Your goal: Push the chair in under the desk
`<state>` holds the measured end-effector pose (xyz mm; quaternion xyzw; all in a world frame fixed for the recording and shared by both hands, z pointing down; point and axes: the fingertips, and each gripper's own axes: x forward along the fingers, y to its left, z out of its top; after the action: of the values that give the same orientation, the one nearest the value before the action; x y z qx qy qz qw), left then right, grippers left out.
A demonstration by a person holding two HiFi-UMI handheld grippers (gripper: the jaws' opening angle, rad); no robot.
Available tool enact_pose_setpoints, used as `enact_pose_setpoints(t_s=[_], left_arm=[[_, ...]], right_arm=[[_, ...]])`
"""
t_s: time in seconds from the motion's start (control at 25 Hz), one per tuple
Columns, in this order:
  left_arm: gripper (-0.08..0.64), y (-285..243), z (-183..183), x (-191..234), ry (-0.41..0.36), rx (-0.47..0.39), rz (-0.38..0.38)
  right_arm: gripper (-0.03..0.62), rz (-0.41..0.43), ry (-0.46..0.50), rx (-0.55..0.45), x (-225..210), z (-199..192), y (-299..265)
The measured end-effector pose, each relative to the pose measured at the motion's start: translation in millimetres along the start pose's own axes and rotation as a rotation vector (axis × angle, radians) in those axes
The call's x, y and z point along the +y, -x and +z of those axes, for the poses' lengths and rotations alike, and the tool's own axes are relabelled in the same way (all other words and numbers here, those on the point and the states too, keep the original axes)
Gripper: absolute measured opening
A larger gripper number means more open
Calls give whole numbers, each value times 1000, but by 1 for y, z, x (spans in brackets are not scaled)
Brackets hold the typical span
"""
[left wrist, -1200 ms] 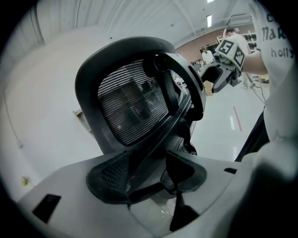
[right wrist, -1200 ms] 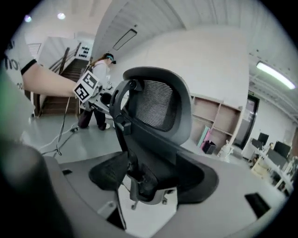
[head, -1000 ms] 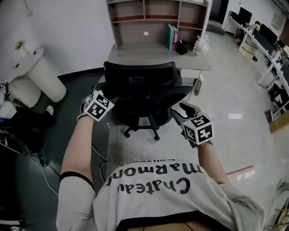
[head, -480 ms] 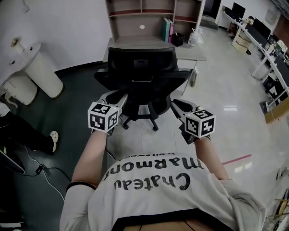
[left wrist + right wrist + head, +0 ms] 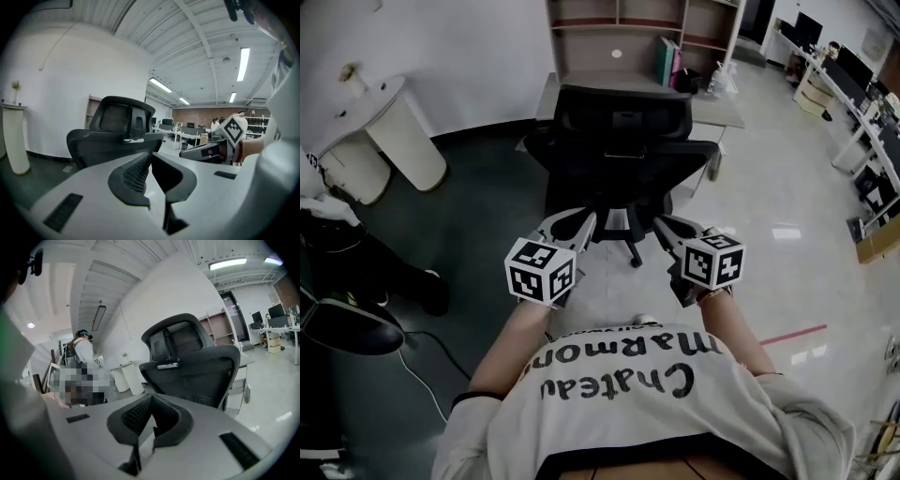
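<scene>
The black mesh office chair stands with its back to me, in front of the wooden desk with shelves above it. Both grippers hover side by side just short of the chair's base, touching nothing. My left gripper has just been closing and its tips now meet with nothing between them. My right gripper is shut and empty too. In the left gripper view the chair rises beyond the closed left gripper. In the right gripper view the chair stands behind the shut right gripper.
A white cylindrical stand is against the wall at the left. A person's dark legs and shoes and a floor cable lie lower left. Books sit on the desk. Office desks with monitors line the far right.
Both grippers have come away from the sides of the chair's back and drawn in toward me and each other. Their jaws went from open to shut, and the left one rolled.
</scene>
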<state>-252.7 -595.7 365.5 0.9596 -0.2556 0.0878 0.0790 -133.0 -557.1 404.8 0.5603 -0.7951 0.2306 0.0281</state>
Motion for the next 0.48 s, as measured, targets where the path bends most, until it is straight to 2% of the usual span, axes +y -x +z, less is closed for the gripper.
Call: enact_pose_setpoints(t_s=[0.16, 0.28, 0.48], left_arm=[[32, 14, -3, -3, -2, -20, 4], [32, 20, -8, -6, 2, -15, -13], [32, 32, -16, -10, -8, -2, -30]], right_arm=[[9, 6, 78, -23, 25, 6, -3], [9, -32, 144, -19, 34, 5, -2], [9, -58, 114, -24, 39, -4, 3]])
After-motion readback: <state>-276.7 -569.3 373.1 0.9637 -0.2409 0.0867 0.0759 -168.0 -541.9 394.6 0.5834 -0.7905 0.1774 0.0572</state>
